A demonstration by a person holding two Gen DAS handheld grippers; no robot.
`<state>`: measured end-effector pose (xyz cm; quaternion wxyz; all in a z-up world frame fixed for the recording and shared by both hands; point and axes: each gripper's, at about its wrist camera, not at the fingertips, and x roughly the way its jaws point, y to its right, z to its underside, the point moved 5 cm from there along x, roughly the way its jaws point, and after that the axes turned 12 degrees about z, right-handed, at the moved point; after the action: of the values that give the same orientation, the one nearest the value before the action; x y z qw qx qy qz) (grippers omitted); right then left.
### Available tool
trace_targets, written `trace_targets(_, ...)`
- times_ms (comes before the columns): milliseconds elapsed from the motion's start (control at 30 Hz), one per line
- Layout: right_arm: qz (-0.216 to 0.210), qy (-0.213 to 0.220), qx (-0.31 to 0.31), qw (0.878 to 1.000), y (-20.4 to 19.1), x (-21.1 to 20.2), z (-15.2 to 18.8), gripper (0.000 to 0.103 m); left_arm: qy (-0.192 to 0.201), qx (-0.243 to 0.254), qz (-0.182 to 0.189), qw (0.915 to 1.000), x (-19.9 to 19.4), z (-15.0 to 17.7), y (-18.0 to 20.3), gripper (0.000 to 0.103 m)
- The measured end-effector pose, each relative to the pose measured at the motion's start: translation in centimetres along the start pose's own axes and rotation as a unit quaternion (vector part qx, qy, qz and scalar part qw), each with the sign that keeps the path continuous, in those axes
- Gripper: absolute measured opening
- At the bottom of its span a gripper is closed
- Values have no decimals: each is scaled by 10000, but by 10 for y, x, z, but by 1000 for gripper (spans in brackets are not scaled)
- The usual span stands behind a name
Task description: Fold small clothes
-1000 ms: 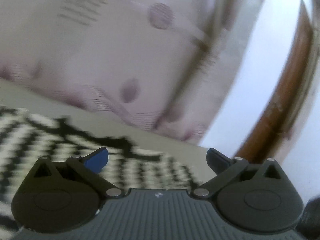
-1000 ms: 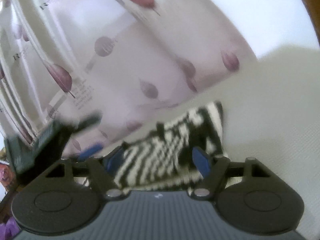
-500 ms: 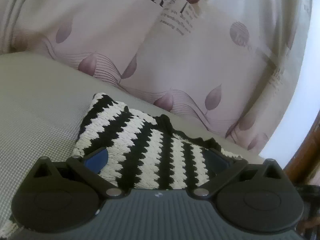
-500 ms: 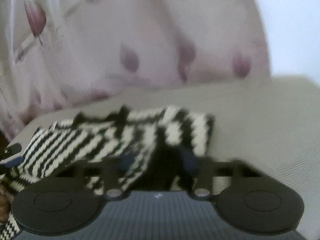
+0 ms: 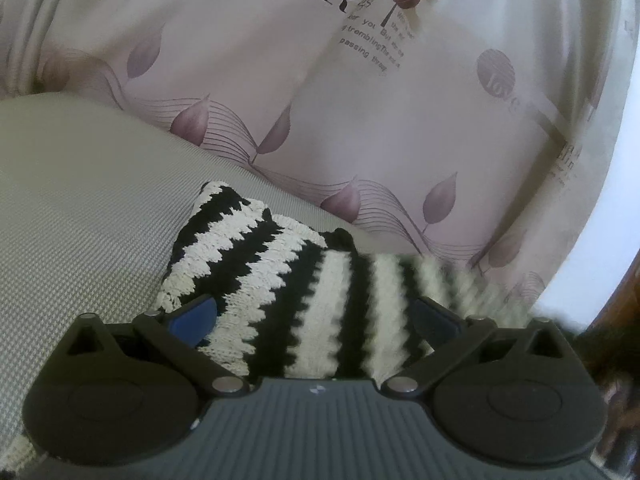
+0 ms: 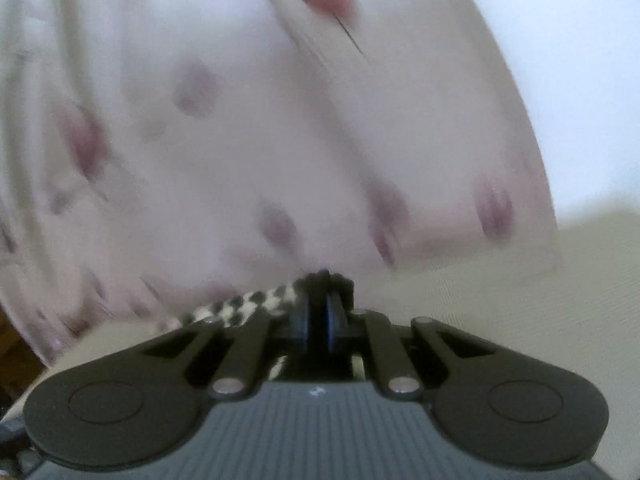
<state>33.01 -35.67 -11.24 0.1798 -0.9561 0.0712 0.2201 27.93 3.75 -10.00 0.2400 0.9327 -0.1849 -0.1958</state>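
A small black-and-white zigzag knitted garment (image 5: 280,280) lies on a grey-green cushioned surface (image 5: 80,208). My left gripper (image 5: 314,314) is open, its blue-padded fingers spread low over the garment's near part. In the right wrist view my right gripper (image 6: 318,320) is shut on an edge of the knitted garment (image 6: 256,300), which trails off to the left of the fingers. That view is motion-blurred. The garment's right side in the left view is blurred.
A pale pink curtain (image 5: 360,100) printed with purple leaves and text hangs right behind the cushioned surface. It also shows in the right wrist view (image 6: 240,140). A brown wooden frame (image 5: 616,320) stands at the far right.
My right gripper has closed on the garment's edge. My left gripper has moved closer over the garment and stays open. The garment's right side is moving.
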Motion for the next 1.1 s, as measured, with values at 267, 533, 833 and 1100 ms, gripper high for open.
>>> trace_targets(267,174,-159,69,9997,11,20,23,9,-55,-15,-35,10000,2,1,-4,103)
trace_targets(533,406,-546,-15,9977,9,31,28,11,-101,-24,-100,9999,4,2,-5,103)
trace_targets(833,211,435,-44,9988,-13,-18,-6,16,-112,-14,-128,9999,5,2,-5,103)
trace_targets(1100,438,-600,-258,9969,-8,51,24,13,-98,-51,-205,9997,4,2,-8,103)
